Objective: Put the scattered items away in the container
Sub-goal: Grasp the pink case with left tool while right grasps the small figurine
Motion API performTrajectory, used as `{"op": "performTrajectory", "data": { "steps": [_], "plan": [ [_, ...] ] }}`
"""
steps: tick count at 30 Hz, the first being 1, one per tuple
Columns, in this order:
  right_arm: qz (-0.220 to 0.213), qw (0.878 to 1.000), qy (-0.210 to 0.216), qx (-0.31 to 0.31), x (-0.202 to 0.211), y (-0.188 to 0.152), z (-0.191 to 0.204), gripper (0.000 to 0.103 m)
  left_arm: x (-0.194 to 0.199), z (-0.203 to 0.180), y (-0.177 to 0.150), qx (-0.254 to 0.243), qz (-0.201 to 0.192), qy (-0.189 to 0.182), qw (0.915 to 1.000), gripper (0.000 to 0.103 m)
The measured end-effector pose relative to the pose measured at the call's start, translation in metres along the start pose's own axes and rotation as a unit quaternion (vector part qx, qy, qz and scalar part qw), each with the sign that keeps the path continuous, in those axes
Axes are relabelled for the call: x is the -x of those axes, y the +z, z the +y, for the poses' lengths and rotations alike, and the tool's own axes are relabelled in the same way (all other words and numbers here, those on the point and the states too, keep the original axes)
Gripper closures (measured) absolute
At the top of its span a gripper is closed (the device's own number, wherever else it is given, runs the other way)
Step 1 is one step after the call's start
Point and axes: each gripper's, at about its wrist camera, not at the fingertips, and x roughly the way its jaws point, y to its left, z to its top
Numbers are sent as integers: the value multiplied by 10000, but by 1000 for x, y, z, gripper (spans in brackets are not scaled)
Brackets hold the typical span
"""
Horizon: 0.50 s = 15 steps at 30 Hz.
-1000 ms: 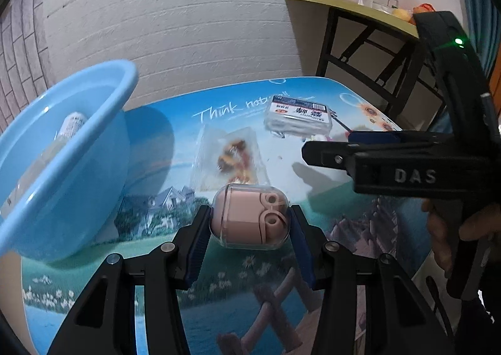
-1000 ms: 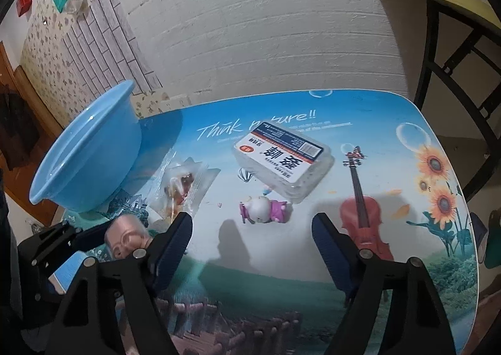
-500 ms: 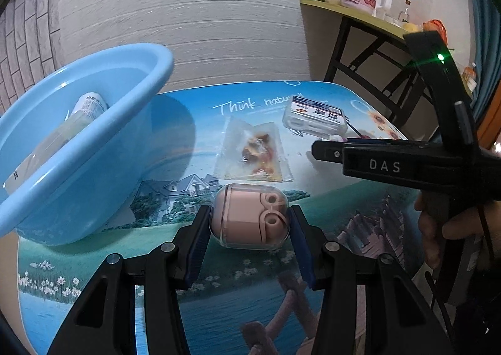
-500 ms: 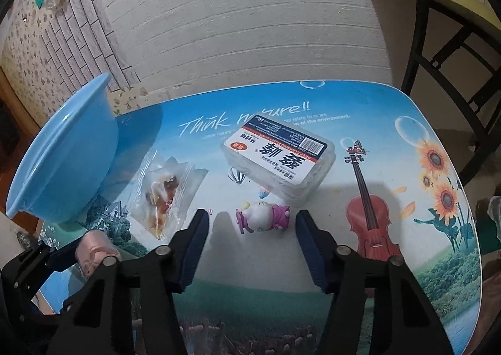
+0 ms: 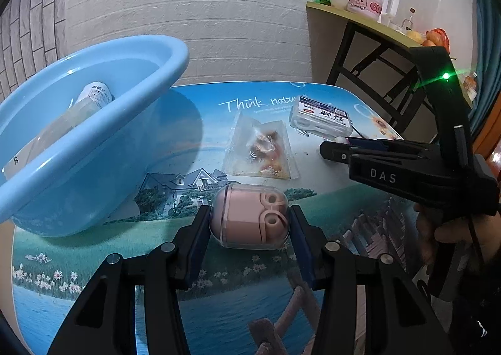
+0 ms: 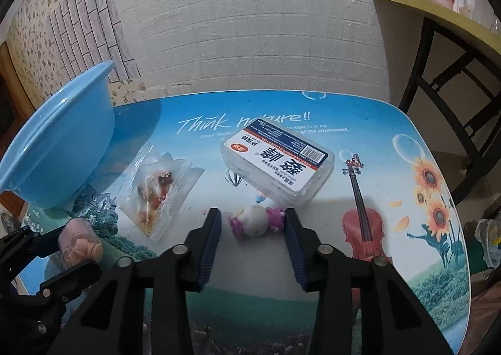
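My left gripper point(image 5: 249, 212) is shut on a pink capsule-shaped case point(image 5: 244, 220), held above the table just right of the blue basin point(image 5: 150, 79). A white tube point(image 5: 94, 95) lies inside the basin. My right gripper point(image 6: 252, 215) is closing around a small pink-and-white toy figure point(image 6: 255, 222) lying on the table; the right pad is at the toy and a gap remains on the left. A clear bag of trinkets point(image 6: 156, 189) lies between the basin point(image 6: 62, 123) and the toy. A clear floss-pick box point(image 6: 278, 161) sits just behind the toy.
The table carries a printed landscape cover and ends at a white brick wall. A yellow-topped side table point(image 5: 360, 20) with a pink kettle point(image 5: 369, 1) stands at the back right. A person's hand point(image 5: 438, 229) grips the right tool.
The right jaws have narrowed from wide to close around the toy figure, which now lies between them. The left gripper, still on the pink case, has drifted a little nearer the basin.
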Motion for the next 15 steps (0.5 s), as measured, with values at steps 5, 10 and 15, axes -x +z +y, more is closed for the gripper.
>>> {"op": "performTrajectory", "data": {
  "steps": [5,10,15],
  "plan": [
    [-41,10000,59,36,-2,1,-2,67,-2,3,1,49,13,17,10000,56],
    [-197,9995,238,36,8,-8,-5,67,0,1,1,20,-10,24,10000,56],
    [-356,9984,408,149,24,-18,-5,67,3,-2,4,2,-62,45,10000,56]
  ]
}}
